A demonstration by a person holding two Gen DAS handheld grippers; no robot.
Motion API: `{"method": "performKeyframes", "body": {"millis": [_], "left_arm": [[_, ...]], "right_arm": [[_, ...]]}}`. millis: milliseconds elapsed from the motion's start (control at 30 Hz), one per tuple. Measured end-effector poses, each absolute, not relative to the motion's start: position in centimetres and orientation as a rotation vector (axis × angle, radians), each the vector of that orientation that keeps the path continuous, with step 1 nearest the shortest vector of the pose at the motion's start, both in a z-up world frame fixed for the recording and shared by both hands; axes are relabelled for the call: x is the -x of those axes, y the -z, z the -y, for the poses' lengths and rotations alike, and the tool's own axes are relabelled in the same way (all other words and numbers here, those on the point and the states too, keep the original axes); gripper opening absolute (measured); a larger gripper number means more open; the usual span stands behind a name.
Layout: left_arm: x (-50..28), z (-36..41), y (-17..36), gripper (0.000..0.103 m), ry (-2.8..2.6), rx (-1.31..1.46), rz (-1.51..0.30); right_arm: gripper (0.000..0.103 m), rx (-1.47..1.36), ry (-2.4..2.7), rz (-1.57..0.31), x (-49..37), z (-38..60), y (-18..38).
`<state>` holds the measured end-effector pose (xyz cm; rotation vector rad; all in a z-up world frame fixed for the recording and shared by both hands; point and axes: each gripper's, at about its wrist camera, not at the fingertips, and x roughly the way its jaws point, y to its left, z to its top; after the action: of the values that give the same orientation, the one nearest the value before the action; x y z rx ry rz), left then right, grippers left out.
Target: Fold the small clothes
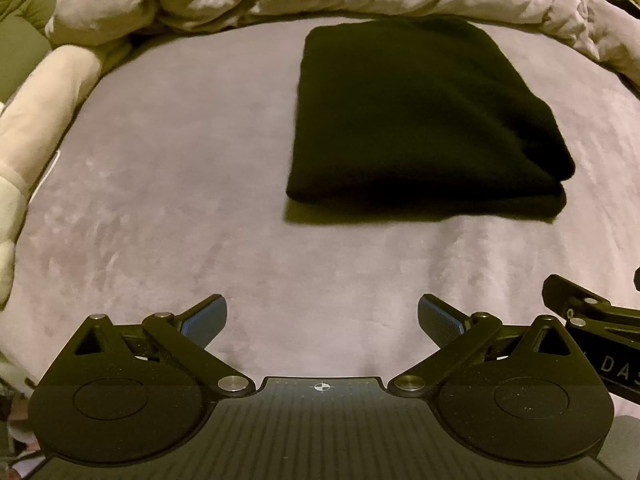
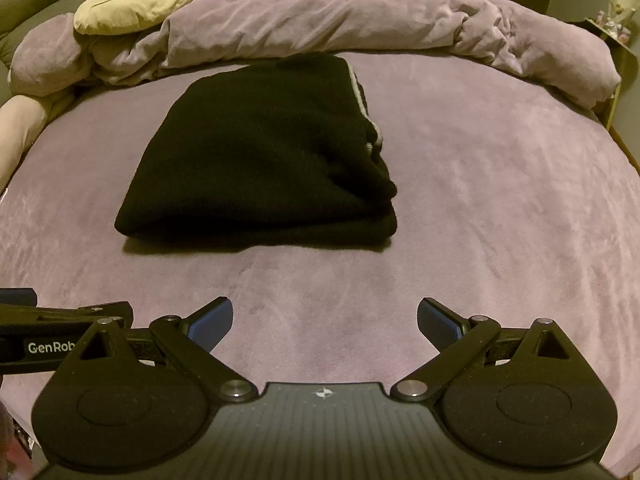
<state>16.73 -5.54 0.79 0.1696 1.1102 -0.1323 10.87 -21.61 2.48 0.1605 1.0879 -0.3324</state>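
Observation:
A black knit garment (image 1: 424, 120) lies folded into a thick rectangle on the purple bed sheet (image 1: 180, 200). In the right wrist view the same garment (image 2: 264, 156) shows a grey stripe along its right edge. My left gripper (image 1: 322, 322) is open and empty, hovering short of the garment's near edge. My right gripper (image 2: 325, 322) is open too, with nothing between its blue-padded fingers (image 2: 212, 324). The two grippers are side by side: the right one's body (image 1: 592, 320) shows at the left view's right edge, and the left one's body (image 2: 60, 332) at the right view's left edge.
A bunched purple duvet (image 2: 360, 20) runs along the far side of the bed. A cream plush pillow with a face (image 2: 136, 2) rests on it at the far left. A pale rolled cushion (image 1: 44, 104) lines the left edge. A wooden bed frame (image 2: 624, 144) shows at right.

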Motion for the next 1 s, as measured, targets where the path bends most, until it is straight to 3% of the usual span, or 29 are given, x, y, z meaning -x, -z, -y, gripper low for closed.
{"method": "performKeyframes", "body": {"millis": [1000], "left_arm": [[-16.46,5.77,-0.56,0.103,0.137,-0.165,-1.115]], "right_arm": [[0.099,-0.178,0.343,-1.08,-10.23,21.88,-2.57]]}}
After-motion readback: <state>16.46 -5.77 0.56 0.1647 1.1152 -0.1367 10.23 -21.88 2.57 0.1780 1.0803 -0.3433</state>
